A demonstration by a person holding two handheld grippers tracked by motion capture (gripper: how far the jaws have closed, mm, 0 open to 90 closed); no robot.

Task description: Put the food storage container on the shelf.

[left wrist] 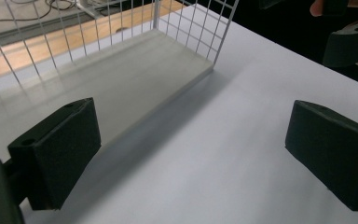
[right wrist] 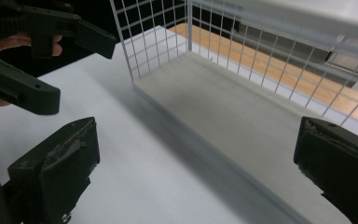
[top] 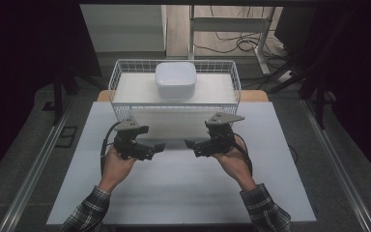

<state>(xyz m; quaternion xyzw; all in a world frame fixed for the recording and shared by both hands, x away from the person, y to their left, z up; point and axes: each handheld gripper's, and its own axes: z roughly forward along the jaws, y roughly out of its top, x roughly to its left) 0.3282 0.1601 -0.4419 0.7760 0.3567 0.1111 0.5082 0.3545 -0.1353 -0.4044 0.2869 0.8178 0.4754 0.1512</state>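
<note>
My table [top: 183,193] is the biggest thing here. It has a flat white top, and most of it near me is bare. Dark floor lies past its left and right edges, and a metal rail [top: 34,169] runs along the floor on the left.

Next biggest is the wire basket [top: 118,82]. It sits at the far side of the table, in the middle. Its walls are thin white wire in little squares, and its floor is a pale flat board. Its near wall stands between my grippers and the inside. The top of the basket is open.

Inside the basket sits a white bowl [top: 175,79]. It is square with round corners, and it rests toward the back, near the middle. There is bare board on both sides of it.

Behind the table I see a white frame [top: 229,24] and some cables [top: 241,46] on the floor.

My left gripper [top: 160,146] hangs over the table just in front of the basket. Its jaws are wide apart and hold nothing. In the left gripper view the basket's corner is ahead, with white table between the jaws.

My right gripper [top: 188,143] is beside it, facing it. The two tips are near each other but not touching. Its jaws are wide apart too, with nothing in them. In the right gripper view I see the basket's corner and my left gripper [right wrist: 51,56] off to the side.
</note>
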